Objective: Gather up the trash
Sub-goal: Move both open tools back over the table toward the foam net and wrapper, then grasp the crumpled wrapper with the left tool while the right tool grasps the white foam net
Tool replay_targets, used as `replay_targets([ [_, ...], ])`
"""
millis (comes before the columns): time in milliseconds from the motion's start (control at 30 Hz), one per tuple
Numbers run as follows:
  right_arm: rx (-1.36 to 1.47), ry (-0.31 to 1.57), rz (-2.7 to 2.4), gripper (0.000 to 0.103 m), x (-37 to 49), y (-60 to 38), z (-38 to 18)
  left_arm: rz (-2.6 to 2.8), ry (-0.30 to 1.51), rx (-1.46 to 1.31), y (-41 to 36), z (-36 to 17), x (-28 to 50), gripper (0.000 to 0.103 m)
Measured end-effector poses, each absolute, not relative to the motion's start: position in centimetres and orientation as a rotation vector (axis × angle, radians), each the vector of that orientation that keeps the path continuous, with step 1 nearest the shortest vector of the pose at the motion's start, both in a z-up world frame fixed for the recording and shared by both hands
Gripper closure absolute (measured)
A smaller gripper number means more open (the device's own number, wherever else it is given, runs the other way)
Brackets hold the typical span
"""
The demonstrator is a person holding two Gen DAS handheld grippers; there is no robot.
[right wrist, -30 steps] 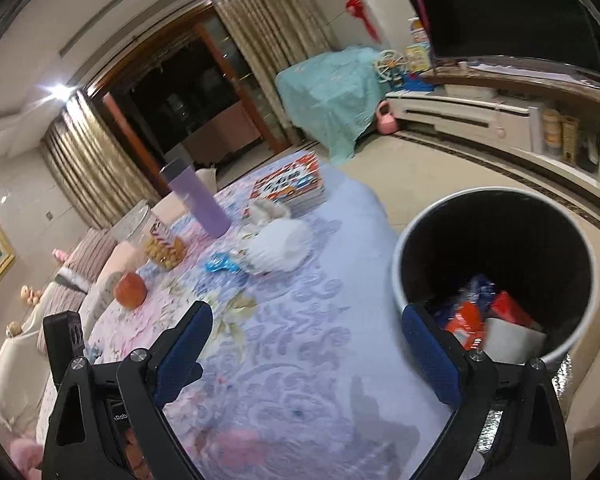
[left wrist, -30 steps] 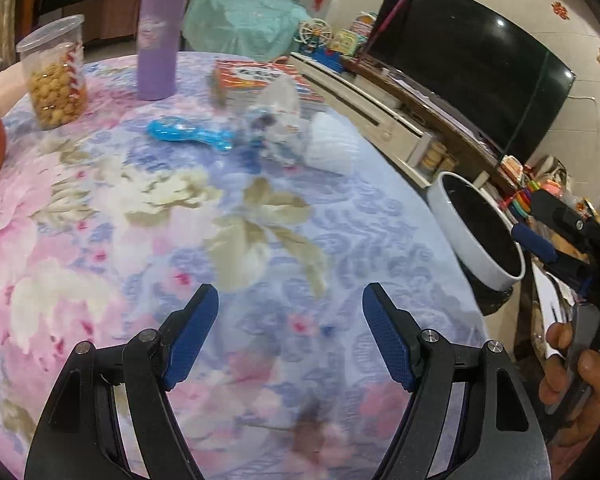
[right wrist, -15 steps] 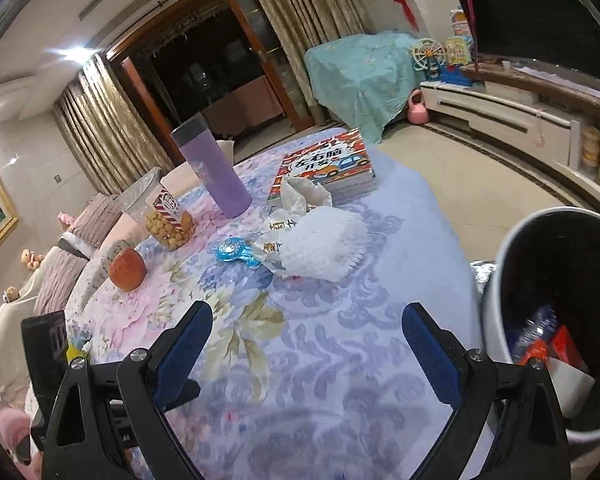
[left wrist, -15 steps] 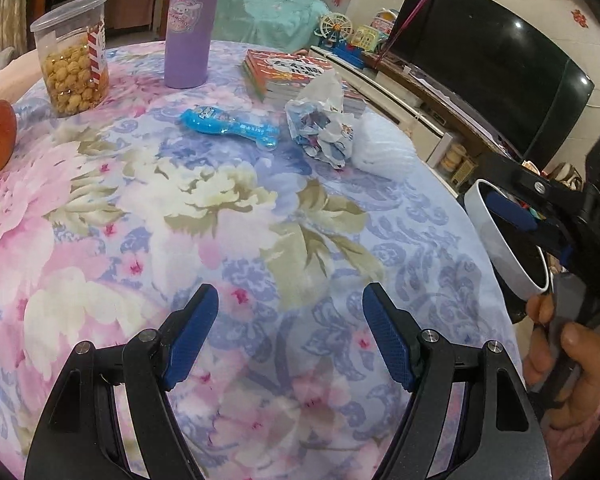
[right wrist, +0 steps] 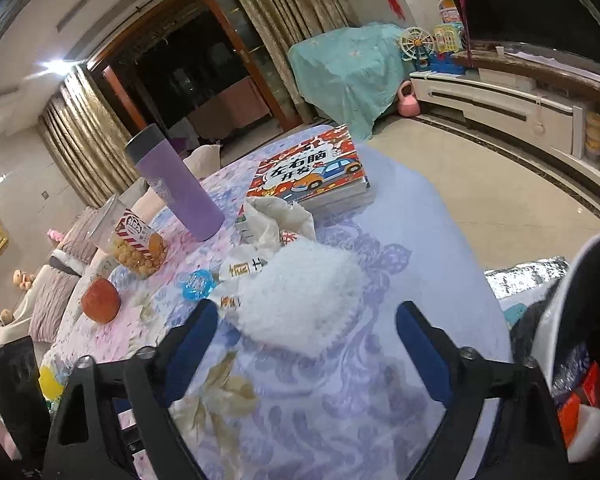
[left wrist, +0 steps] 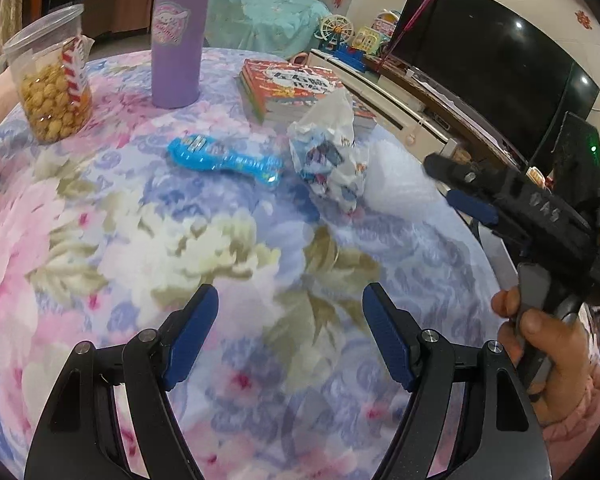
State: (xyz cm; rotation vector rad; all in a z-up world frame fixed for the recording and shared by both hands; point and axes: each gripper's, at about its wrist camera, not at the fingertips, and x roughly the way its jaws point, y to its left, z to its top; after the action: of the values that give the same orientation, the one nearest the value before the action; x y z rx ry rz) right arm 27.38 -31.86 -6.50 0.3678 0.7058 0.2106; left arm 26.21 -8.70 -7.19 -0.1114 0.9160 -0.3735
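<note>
A white foam net (right wrist: pixel 300 292) lies on the floral tablecloth (right wrist: pixel 340 400), just ahead of my open, empty right gripper (right wrist: pixel 304 340). Against it lies a crumpled printed plastic bag (left wrist: pixel 332 152), also in the right wrist view (right wrist: pixel 276 220). A blue plastic wrapper (left wrist: pixel 224 158) lies left of the bag. My left gripper (left wrist: pixel 290 336) is open and empty over bare cloth, well short of the trash. The right gripper (left wrist: pixel 460 192) shows in the left wrist view, held by a hand, close to the foam net (left wrist: pixel 396 176). The trash bin (right wrist: pixel 580 340) with trash inside stands at the right.
A purple bottle (left wrist: pixel 178 36), a snack jar (left wrist: pixel 50 76), a stack of books (left wrist: pixel 296 88) and an orange fruit (right wrist: pixel 100 300) stand on the table. A TV (left wrist: pixel 492 52) and a cabinet are beyond the table's right edge.
Both grippers have moved forward over the table toward the trash. The right gripper swung away from the bin and now faces the foam net. Both jaws stayed open.
</note>
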Motion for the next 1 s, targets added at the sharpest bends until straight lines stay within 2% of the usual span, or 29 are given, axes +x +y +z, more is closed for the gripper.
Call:
replay_targets([
  [167, 0.367, 0.738, 0.23, 0.039, 28.6, -31.7, -7.3, -0.39, 0.91, -0.131, -9.6, -6.8, 27.8, 0.027],
  [200, 0.372, 0.748, 0.238, 0.048, 28.8, -31.7, -7.5, -0.398, 0.908, -0.134, -9.8, -6.7, 28.1, 0.027],
  [233, 0.376, 0.754, 0.243, 0.067, 29.0, -31.7, -7.7, -0.403, 0.905, -0.132, -10.0, -6.6, 28.4, 0.027],
  [300, 0.382, 0.774, 0.26, 0.087, 29.2, -31.8, -8.1, -0.402, 0.906, -0.114, -10.7, -6.5, 29.2, 0.027],
  [367, 0.375, 0.759, 0.274, 0.093, 28.7, -31.9, -7.9, -0.404, 0.905, -0.11, -11.1, -6.5, 29.8, 0.027],
  [700, 0.378, 0.68, 0.292, 0.096, 24.2, -34.1, -4.6, -0.398, 0.885, -0.136, -13.6, -6.9, 33.3, 0.029],
  [733, 0.377, 0.683, 0.294, 0.096, 23.7, -34.2, -4.5, -0.398, 0.877, -0.13, -13.8, -7.0, 33.4, 0.041],
  [767, 0.374, 0.687, 0.299, 0.096, 23.5, -34.1, -4.6, -0.405, 0.873, -0.119, -14.1, -7.0, 33.5, 0.061],
  [833, 0.37, 0.694, 0.309, 0.096, 22.6, -33.8, -4.6, -0.441, 0.894, -0.11, -14.6, -7.4, 33.6, 0.084],
  [1000, 0.378, 0.698, 0.327, 0.096, 20.5, -33.3, -5.0, -0.471, 0.875, -0.123, -12.6, -6.6, 30.7, 0.085],
])
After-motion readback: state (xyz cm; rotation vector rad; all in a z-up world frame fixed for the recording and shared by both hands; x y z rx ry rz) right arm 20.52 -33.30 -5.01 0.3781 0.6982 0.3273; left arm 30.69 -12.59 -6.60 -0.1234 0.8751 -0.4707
